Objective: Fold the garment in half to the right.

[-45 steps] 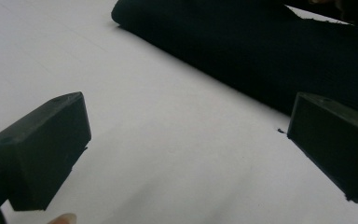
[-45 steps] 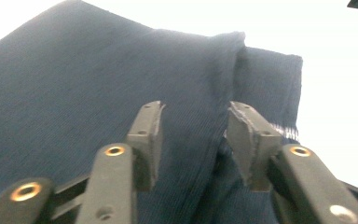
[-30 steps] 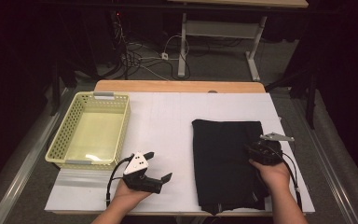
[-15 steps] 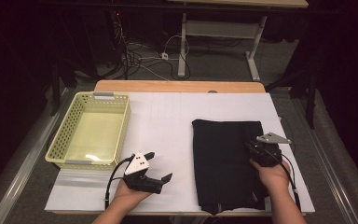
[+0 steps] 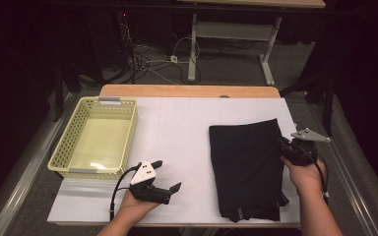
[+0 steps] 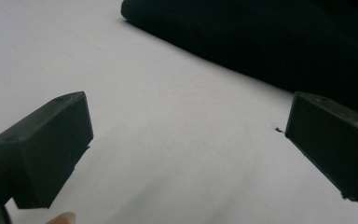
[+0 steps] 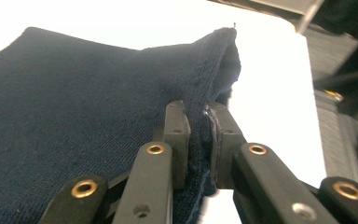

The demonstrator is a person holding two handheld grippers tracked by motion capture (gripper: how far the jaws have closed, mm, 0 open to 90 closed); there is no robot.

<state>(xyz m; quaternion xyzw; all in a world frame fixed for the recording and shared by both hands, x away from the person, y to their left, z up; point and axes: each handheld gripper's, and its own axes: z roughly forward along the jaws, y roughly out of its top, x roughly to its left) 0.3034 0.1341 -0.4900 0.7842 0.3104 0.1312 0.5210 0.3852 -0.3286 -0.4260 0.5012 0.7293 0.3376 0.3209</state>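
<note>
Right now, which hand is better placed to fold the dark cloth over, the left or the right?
The right. The right tool is already shut on the edge of the dark cloth, with knit fabric pinched between its jaws and lifted. The left tool stands open over the white table, apart from the cloth.

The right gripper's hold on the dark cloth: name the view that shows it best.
The right gripper view: the right gripper pinches a raised edge of the dark cloth between its jaws. The high view gives the whole cloth, the hold small. The left gripper view catches a far edge.
</note>
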